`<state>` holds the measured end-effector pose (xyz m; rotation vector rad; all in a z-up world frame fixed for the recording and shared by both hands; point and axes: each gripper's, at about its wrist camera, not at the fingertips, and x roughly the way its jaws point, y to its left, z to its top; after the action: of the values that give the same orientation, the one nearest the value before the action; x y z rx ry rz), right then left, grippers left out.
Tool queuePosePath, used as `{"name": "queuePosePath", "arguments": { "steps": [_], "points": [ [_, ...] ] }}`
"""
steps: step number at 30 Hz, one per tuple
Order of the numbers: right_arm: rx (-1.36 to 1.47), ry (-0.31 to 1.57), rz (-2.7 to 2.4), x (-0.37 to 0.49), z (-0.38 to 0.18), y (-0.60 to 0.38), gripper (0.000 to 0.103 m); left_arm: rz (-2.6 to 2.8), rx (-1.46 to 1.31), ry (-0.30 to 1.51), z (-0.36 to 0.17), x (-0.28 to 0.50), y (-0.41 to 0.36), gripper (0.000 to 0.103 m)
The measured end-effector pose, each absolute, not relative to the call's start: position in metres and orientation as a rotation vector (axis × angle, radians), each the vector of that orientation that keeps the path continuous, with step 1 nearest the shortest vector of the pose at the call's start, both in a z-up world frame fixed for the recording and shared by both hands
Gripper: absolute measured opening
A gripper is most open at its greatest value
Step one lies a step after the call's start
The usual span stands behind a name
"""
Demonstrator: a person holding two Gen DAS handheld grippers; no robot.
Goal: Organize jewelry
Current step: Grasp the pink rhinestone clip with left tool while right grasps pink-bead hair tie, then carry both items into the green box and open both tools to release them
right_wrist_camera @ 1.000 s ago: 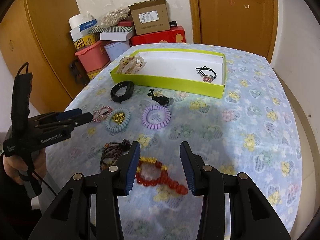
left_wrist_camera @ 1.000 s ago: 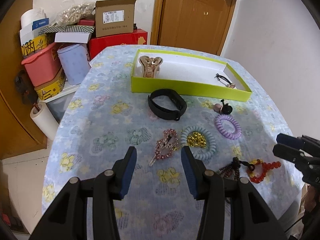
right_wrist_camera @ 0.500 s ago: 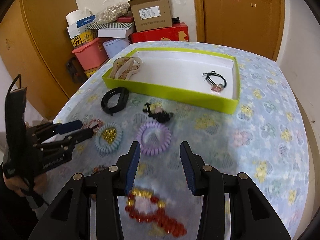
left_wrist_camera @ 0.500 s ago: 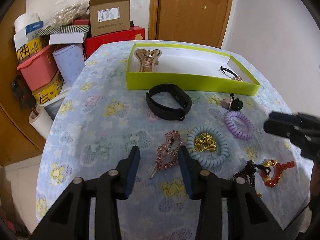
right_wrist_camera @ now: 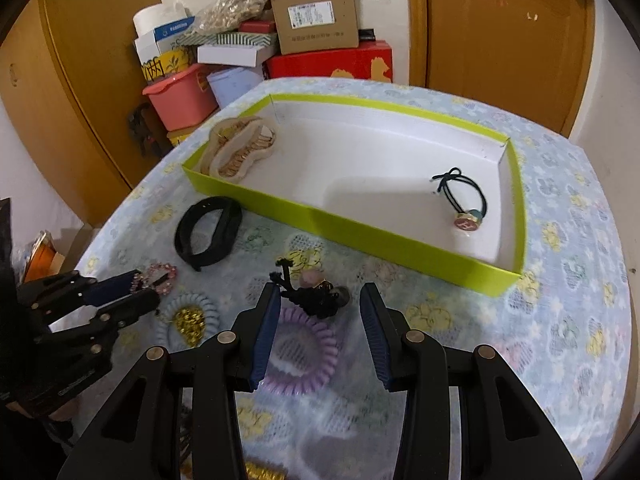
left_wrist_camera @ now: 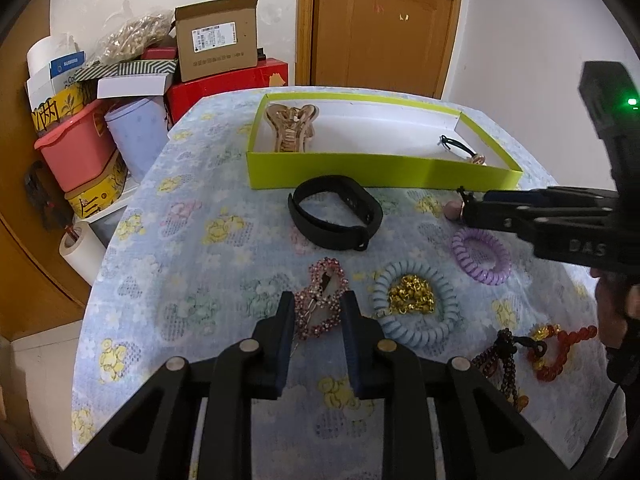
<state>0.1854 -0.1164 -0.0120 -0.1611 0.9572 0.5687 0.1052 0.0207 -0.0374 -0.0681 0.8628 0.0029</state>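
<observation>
Lower centre, the left gripper is closing around the pink rhinestone clip, seemingly touching it; the right gripper is hanging half-open above the black hair tie.

I see a brown wooden door and white wall behind the table's far edge, stacked boxes at its far-left corner.

A pink rhinestone hair clip lay flat between the fingers of the left claw, whose jaws had just been closing around it. Right of that claw lay a pale blue coil tie ringing a gold chain. A black hair tie with charms sat between the right claw's fingertips, a purple coil tie just beneath. A lime tray beyond both claws held a beige claw clip and a black elastic.
</observation>
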Motion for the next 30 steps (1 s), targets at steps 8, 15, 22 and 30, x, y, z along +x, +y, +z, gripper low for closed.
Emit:
{"name": "queuePosePath", "arguments": {
  "steps": [8,15,22,30],
  "points": [
    [-0.176,0.991,0.561,0.196,-0.019,-0.11,0.035,-0.009,-0.087,0.861,-0.037,0.106,0.023,0.024],
    [-0.17,0.949,0.574,0.189,-0.007,-0.111,0.008,-0.006,-0.099,0.855,-0.034,0.103,0.025,0.024],
    [-0.169,0.916,0.567,0.178,0.003,-0.117,0.007,0.0,-0.109,0.842,-0.027,0.093,0.026,0.024],
    [-0.147,0.843,0.578,0.153,0.034,-0.129,0.007,-0.015,-0.113,0.807,-0.006,0.08,0.021,0.024]
  ]
}}
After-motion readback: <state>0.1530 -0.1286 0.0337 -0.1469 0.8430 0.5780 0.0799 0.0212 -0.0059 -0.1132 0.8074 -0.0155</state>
